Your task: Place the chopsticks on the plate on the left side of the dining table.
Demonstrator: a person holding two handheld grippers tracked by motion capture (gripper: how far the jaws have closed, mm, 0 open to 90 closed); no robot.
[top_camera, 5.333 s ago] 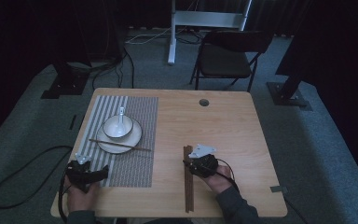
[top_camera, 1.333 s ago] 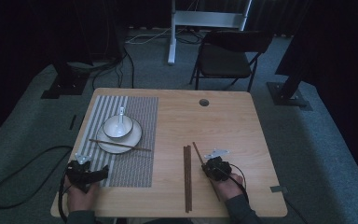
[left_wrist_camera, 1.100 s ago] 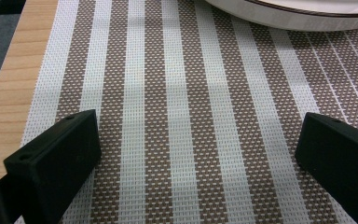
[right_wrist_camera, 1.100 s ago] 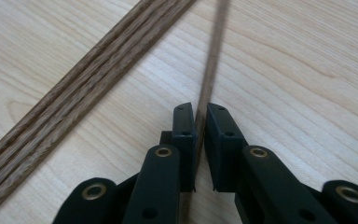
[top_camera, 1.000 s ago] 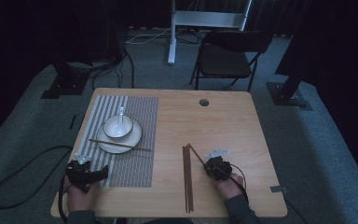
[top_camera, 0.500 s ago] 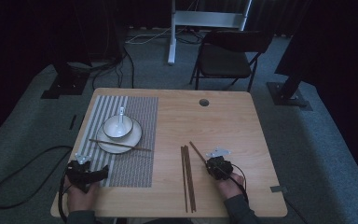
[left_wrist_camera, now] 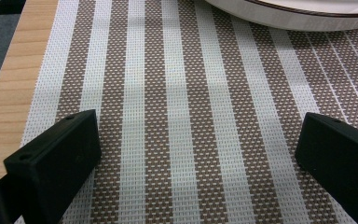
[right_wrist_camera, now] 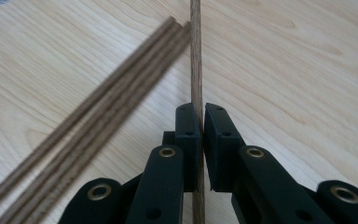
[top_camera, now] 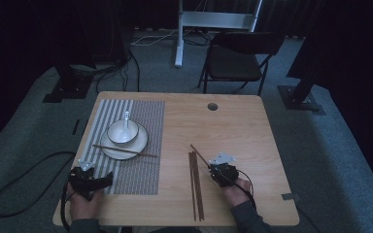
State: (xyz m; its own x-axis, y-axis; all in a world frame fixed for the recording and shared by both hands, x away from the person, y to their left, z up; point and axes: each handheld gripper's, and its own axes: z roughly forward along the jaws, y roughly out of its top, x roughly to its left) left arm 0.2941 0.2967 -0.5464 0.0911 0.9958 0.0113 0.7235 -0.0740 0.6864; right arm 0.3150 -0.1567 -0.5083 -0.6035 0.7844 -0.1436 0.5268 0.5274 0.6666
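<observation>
Since the earlier high view, my right gripper [top_camera: 209, 166] had slid toward the lower right of the frame and now held one chopstick [top_camera: 199, 154] slanted up-left from its jaws; the bundle of chopsticks [top_camera: 195, 187] lay just left of it, where a single stick had lain before.

At lower left of the high view, my left gripper [top_camera: 90, 180] had stayed put at the near edge of the striped placemat [top_camera: 141, 165]. Its own view gave what the high view could not: the jaws stood wide apart with nothing between them, only the mat's weave under them, a strip of table [left_wrist_camera: 9, 74] at far left, and the plate [left_wrist_camera: 270, 18] rim cut off along the top edge.

Up the mat in the high view sat that plate with a bowl [top_camera: 122, 132] and spoon [top_camera: 126, 118] on it, and another chopstick [top_camera: 125, 151] laid across its near rim.

In the right gripper view the jaws were pinched tight on the held chopstick [right_wrist_camera: 196, 70], brown and grainy, running straight up out of frame. Its lower end was hidden behind the jaws. I counted about three sticks in the bundle [right_wrist_camera: 98, 112], blurred together.
</observation>
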